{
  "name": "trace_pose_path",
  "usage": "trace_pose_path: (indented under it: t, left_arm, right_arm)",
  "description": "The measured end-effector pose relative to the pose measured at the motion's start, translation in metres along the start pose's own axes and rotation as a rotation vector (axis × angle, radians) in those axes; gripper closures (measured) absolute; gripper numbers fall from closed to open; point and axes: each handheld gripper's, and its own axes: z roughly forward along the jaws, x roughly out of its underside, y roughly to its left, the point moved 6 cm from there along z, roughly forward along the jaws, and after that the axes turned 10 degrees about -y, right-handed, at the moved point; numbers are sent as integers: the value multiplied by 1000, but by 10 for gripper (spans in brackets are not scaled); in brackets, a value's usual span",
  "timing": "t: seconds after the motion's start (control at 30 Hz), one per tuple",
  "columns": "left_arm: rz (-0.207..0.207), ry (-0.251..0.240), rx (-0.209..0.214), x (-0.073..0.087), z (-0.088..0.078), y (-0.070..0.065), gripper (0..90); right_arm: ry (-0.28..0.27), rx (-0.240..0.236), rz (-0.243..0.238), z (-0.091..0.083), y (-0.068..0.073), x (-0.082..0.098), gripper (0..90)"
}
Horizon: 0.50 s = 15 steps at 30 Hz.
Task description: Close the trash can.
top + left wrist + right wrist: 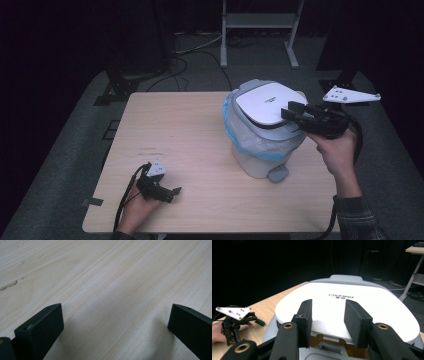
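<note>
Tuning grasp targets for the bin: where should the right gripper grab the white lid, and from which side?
Grip the lid by its thin front lip, probably, coming in level from the bin's pedal side, where the right gripper already sits. The top is broad, smooth and gently domed, too wide for the jaws, but the lip overhangs the grey rim, leaving a gap beneath for one jaw.

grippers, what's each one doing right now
left gripper: open, empty, low over the table.
right gripper: open, jaws over the pedal bin lid, gripping nothing.

bin (260, 150) base behind pedal, lid (347, 307) front hidden by tongs
</note>
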Motion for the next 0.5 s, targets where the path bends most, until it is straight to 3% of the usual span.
trace_pose_path:
  t: [0.33, 0.5]
  left_arm:
    - [0, 1, 0, 0, 0, 0, 0]
    - [0, 0, -1, 0, 0, 0, 0]
  right_arm:
    - [39, 34, -20, -2, -1, 12, 571]
    - [28, 67, -45, -5, 1, 14, 597]
